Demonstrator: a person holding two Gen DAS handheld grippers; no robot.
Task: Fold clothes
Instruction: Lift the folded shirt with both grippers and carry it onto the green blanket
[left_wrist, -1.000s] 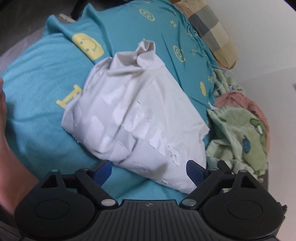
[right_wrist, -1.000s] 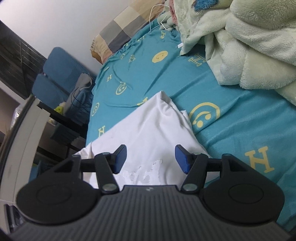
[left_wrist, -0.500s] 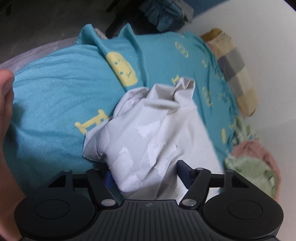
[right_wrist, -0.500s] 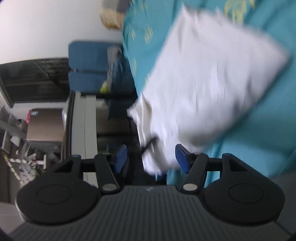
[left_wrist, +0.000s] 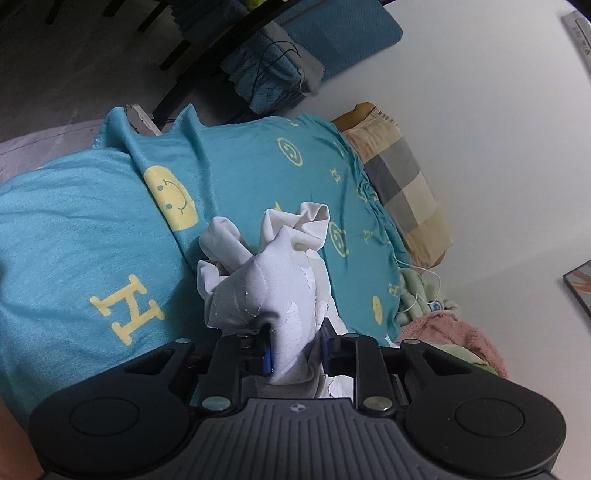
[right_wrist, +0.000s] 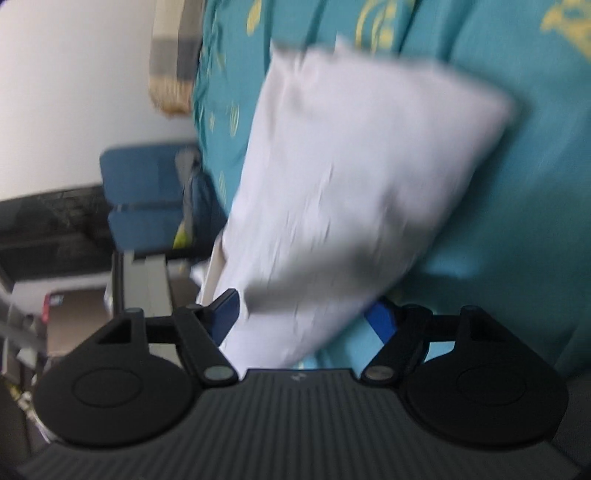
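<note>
A white garment (left_wrist: 273, 280) with a cracked white print lies bunched on a teal bedsheet (left_wrist: 74, 236) patterned with yellow smileys and letters. My left gripper (left_wrist: 295, 350) is shut on the near edge of the white garment, cloth pinched between its blue pads. In the blurred right wrist view the same garment (right_wrist: 351, 177) spreads over the sheet, and its near corner lies between the open fingers of my right gripper (right_wrist: 306, 317), which stand wide apart.
A checked pillow (left_wrist: 402, 177) lies at the bed's head by the white wall. Green and pink fleece blankets (left_wrist: 443, 325) are piled at the right. A blue chair (right_wrist: 144, 195) and a desk stand beyond the bed's edge.
My left gripper moved onto the garment's edge and closed on it, bunching the cloth. My right gripper swung round toward the garment's near corner, staying open.
</note>
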